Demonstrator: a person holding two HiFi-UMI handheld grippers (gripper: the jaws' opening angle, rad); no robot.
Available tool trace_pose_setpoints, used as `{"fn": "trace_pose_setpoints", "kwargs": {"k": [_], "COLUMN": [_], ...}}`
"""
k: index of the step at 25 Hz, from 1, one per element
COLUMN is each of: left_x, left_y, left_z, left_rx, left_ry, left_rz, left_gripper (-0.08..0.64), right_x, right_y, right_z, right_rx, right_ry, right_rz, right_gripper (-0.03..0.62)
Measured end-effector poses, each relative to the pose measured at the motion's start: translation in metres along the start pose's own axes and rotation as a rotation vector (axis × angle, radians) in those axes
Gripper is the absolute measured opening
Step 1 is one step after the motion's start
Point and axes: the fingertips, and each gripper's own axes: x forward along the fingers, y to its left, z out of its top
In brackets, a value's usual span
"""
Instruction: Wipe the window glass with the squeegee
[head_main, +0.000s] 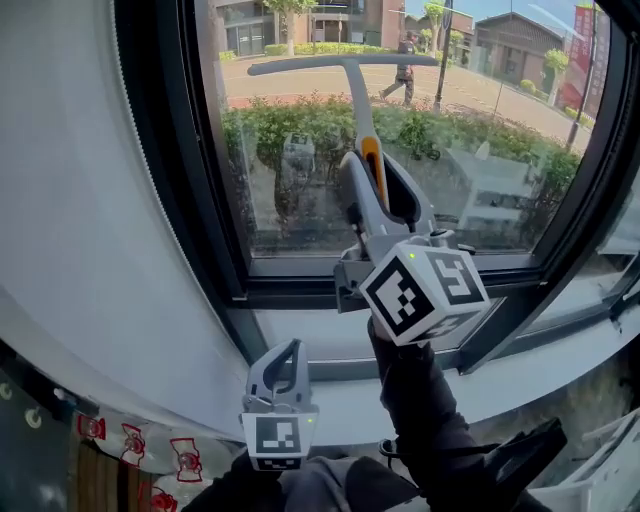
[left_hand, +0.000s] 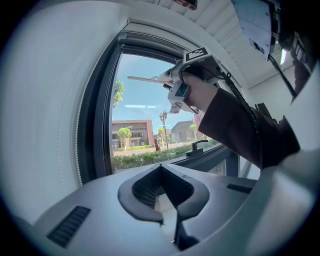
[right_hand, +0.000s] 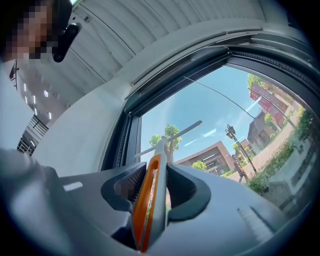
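Your right hand-held gripper is pinching the squeegee by its grey-and-orange handle, one jaw pressed to each side. From the jaws the handle runs straight up and away from you to the crossbar blade, which sits level, high in front of the window glass. You cannot tell from here whether the blade touches the pane. Your left hand-held gripper hangs low near the sill, well apart from the squeegee, jaws pressed together on nothing.
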Motion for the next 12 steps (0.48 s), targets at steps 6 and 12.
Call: {"fn": "trace_pose_setpoints", "kwargs": {"k": [6, 12], "left_x": [-0.001, -0.008], "left_y": [0.011, 0.012], "left_z": [0.001, -0.002], "left_rx": [0.016, 0.008], "left_ry": [-0.007, 0.016], "left_rz": [0.018, 0.041], "left_gripper": [-0.002, -0.002], "right_x": [0.015, 0.018], "right_y": [-0.009, -0.010], "right_z": [-0.017, -0.026], "right_rx": [0.007, 0.000], "right_ry": [0.006, 0.035], "right_rz": [-0.029, -0.036], "right_gripper": [0.123, 0.120]}}
